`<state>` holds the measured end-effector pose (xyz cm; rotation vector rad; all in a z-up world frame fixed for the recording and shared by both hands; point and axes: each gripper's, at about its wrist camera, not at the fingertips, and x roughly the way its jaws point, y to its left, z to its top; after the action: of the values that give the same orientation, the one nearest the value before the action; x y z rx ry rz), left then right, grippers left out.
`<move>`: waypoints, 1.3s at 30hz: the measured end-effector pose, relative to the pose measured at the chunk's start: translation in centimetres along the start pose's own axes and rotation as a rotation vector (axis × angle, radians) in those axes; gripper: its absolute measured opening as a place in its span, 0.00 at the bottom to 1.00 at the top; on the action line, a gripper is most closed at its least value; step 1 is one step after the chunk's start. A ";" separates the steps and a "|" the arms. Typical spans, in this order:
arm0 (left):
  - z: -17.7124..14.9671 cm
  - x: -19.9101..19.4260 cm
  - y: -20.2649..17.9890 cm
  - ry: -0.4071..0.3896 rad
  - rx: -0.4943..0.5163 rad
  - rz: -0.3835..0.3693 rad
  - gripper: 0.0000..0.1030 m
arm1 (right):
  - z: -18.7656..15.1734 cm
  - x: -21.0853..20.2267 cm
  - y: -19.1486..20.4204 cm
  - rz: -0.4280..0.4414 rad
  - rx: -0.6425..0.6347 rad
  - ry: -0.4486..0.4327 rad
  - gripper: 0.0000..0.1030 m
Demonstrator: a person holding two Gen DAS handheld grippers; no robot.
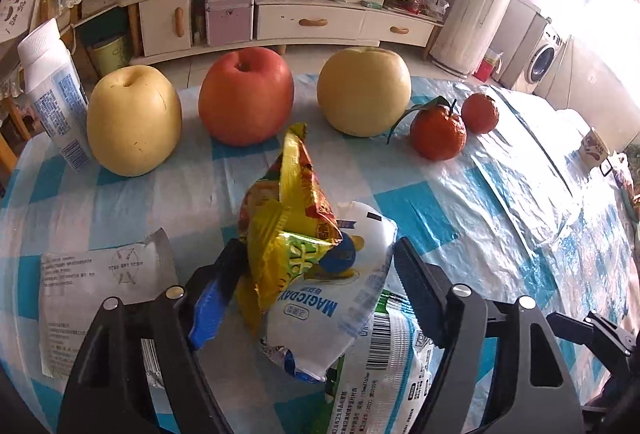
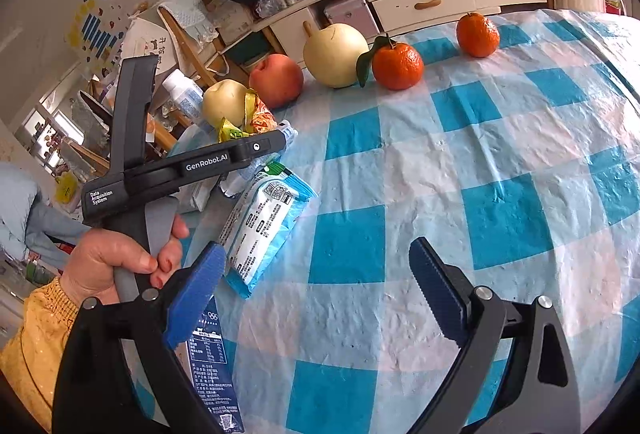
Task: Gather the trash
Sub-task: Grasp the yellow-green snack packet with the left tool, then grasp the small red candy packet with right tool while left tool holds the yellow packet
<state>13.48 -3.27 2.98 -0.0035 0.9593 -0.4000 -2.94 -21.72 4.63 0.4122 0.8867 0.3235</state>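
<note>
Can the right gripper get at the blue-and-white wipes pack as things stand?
Probably yes. The right gripper is open and empty, and the wipes pack lies just beyond its left finger. The left gripper works over the wrapper pile beside it, so crowding is possible.

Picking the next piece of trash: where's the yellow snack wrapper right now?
Left wrist view, centre: the yellow wrapper stands between the left gripper's fingers, on a white packet, in front of the red apple.
</note>
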 end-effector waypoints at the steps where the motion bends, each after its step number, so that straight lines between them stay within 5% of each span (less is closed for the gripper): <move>1: 0.0 -0.2 0.2 -0.005 -0.020 -0.016 0.67 | 0.0 0.0 -0.1 -0.002 0.004 -0.001 0.91; 11: -2.1 -2.2 -2.9 0.002 -0.016 -0.077 0.39 | 0.6 -1.0 -1.4 -0.019 0.043 -0.037 0.91; 23: -8.0 -6.7 -8.4 0.016 0.047 -0.190 0.28 | 0.7 -2.3 -3.4 -0.026 0.096 -0.056 0.91; 39: -12.7 -13.6 -2.2 -0.108 -0.172 -0.141 0.17 | -1.3 -0.6 1.4 0.012 -0.082 0.042 0.91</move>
<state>-4.23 1.36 6.79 -0.2475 0.8872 -0.4416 -4.42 -20.48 4.95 0.3362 0.9096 0.3793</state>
